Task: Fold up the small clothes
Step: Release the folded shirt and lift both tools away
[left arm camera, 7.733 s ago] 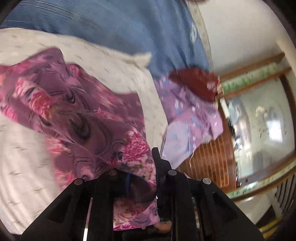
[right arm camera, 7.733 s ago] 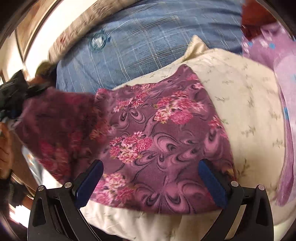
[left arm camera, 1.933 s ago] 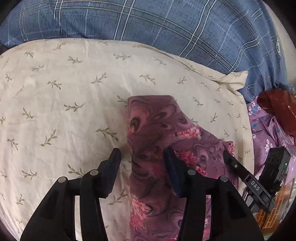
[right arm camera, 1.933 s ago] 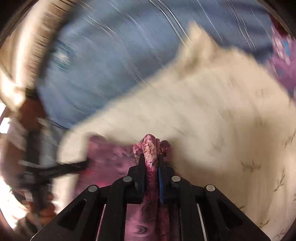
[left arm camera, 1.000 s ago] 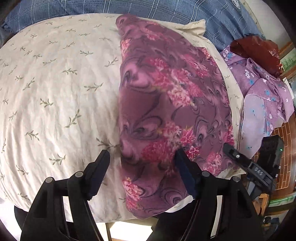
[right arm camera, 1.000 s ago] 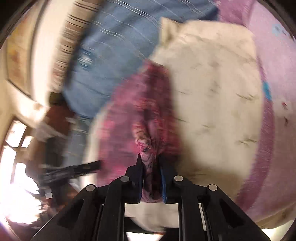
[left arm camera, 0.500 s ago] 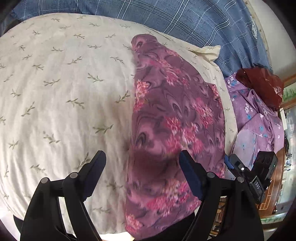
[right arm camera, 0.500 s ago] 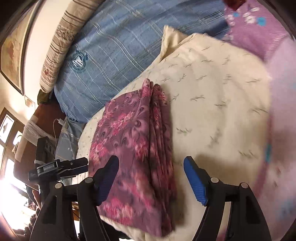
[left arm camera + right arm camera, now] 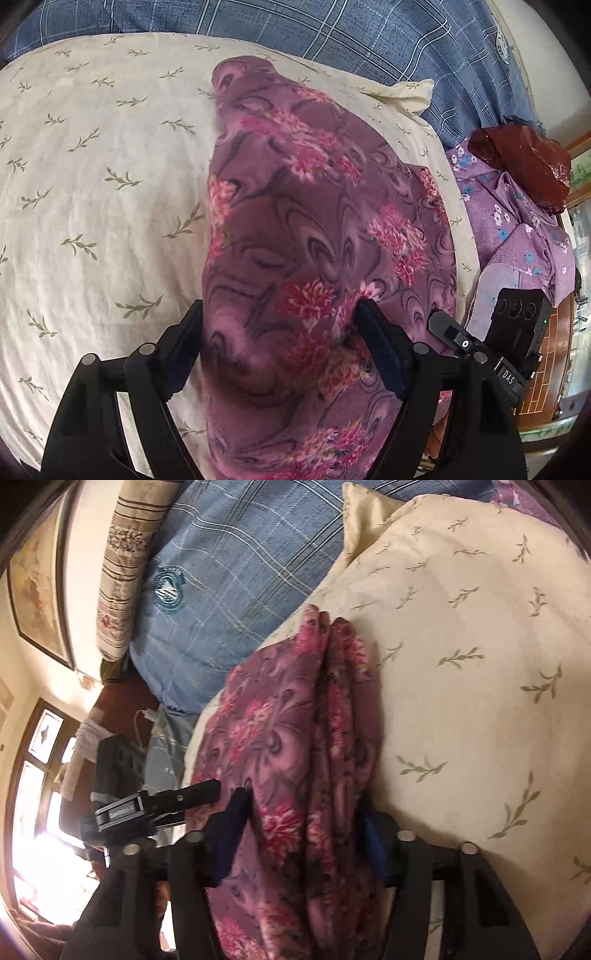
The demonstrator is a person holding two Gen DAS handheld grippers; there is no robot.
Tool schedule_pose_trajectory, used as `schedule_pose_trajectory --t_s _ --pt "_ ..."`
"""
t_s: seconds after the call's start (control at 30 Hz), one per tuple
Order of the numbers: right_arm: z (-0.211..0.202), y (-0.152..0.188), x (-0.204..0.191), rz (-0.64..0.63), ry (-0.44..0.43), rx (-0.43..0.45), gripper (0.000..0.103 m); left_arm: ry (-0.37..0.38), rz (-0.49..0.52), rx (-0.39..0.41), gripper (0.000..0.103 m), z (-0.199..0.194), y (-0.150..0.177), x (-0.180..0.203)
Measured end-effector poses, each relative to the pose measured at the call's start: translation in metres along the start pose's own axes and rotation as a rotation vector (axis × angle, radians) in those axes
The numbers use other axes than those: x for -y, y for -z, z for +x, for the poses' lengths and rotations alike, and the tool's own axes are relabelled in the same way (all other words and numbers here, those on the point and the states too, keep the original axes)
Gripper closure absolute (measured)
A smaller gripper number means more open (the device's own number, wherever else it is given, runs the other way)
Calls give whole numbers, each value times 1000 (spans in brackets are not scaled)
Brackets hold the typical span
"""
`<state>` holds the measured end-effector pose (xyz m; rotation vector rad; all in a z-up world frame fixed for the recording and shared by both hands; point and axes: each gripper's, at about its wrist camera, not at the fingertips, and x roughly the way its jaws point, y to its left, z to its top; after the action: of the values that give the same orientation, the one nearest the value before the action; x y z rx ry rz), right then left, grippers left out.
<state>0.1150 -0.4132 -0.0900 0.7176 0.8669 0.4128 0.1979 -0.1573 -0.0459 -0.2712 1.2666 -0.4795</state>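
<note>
The purple floral garment (image 9: pixel 306 240) lies folded into a long strip on the cream leaf-print pillow (image 9: pixel 103 192), close to the pillow's right edge and running from its near edge toward the far one. The left tool (image 9: pixel 279 328) hangs over the strip's near end with its jaws spread wide, one finger on each side of the cloth, gripping nothing. The right tool (image 9: pixel 306 827) is likewise spread, its blue-padded fingers (image 9: pixel 234 812) flanking the stacked folded edges (image 9: pixel 332 709) without pinching them. Beyond the pillow lies a blue plaid quilt (image 9: pixel 332 33). Off the pillow's right edge sit a lilac flowered cloth (image 9: pixel 517 221) and a dark red cloth (image 9: pixel 517 162).
</note>
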Motion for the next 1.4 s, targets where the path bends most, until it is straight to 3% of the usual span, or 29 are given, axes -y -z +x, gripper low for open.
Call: schedule_pose_trajectory --t_s 0.07,0.13,0.23,0.33,0.57,0.7,0.8,0.9,0.93,0.97,1.03,1.1,1.17,1.3,1.37,1.4 --pt "0 2 -7 -42 62 -2 55 11 0 10 23 0 2 0" --pt "1 4 -20 -95 123 -18 59 24 16 25 45 -5 5 3" --pt "-4 4 -36 -144 143 -30 69 40 54 69 71 -25 10 2" --pt "-6 -1 -61 -161 129 -15 72 82 30 96 75 -48 9 -12" --pt "31 -19 -164 -313 28 -11 72 50 -35 297 75 -143 -10 -70" --pt "62 -30 -201 -348 4 6 72 -41 -38 351 72 -173 -29 -107" --pt "102 -31 -208 -376 76 -26 72 -179 -46 331 68 -152 -39 -135" --pt "154 -20 -196 -442 261 -107 73 -316 -56 268 66 -108 -43 -167" --pt "168 -16 -185 -468 348 -118 71 -317 -55 240 54 -92 -43 -178" --pt "174 -16 -172 -460 352 -122 69 -298 -72 238 50 -84 -40 -188" --pt "166 -21 -154 -383 309 -85 49 -291 -105 282 32 -85 -38 -197" --pt "163 -25 -151 -362 292 -101 49 -286 -110 281 31 -85 -40 -200" --pt "159 -26 -160 -376 332 -104 48 -280 -123 281 31 -92 -40 -201" --pt "129 -17 -181 -385 364 -51 42 -287 -112 326 32 -114 -19 -181" --pt "108 -10 -185 -374 379 -15 30 -329 -98 353 31 -128 -1 -175" --pt "104 -11 -190 -371 401 3 19 -348 -96 356 30 -129 5 -171"
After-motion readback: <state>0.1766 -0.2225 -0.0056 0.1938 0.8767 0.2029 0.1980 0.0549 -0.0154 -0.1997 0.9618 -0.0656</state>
